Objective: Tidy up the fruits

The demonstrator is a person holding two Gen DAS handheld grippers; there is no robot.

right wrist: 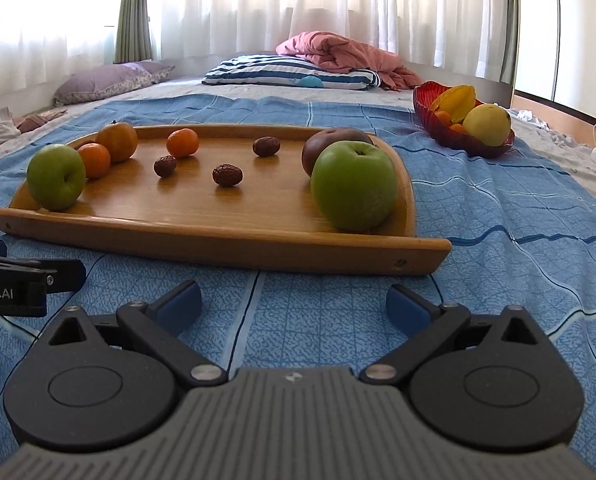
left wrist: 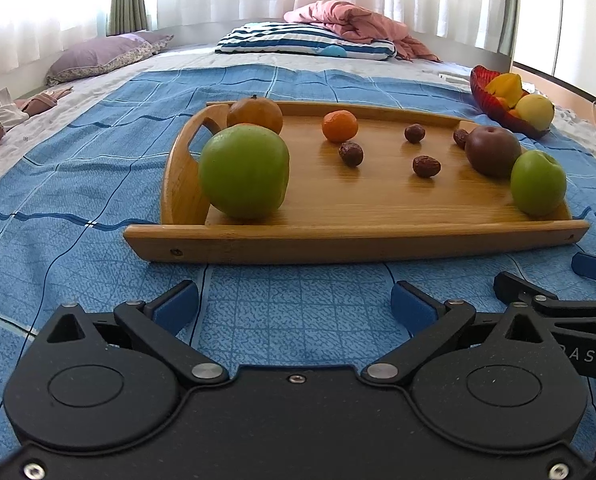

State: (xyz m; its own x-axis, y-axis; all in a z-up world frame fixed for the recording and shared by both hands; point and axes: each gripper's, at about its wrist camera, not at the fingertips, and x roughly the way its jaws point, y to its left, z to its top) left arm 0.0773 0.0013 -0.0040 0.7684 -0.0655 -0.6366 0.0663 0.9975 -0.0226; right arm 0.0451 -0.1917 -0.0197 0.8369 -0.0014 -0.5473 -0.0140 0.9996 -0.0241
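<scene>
Left hand-held gripper [left wrist: 294, 306]: fingers apart, empty, just short of the tray's near rim.
Right hand-held gripper [right wrist: 294, 306]: fingers apart, empty.
Wooden tray [left wrist: 338, 240]: on the bed's blue cover [left wrist: 78, 184]; holds green apples, oranges, dates.
Red bowl [right wrist: 450, 136]: beyond the tray, right; fruit inside.

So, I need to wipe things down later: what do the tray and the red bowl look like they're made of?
The tray looks like bamboo or light wood with a smooth sealed finish: fine straight grain, soft reflections beneath the fruit, screw heads at the front corners. The red bowl looks like ribbed translucent glass or plastic, since light glows through its rim; which one can't be told.
</scene>
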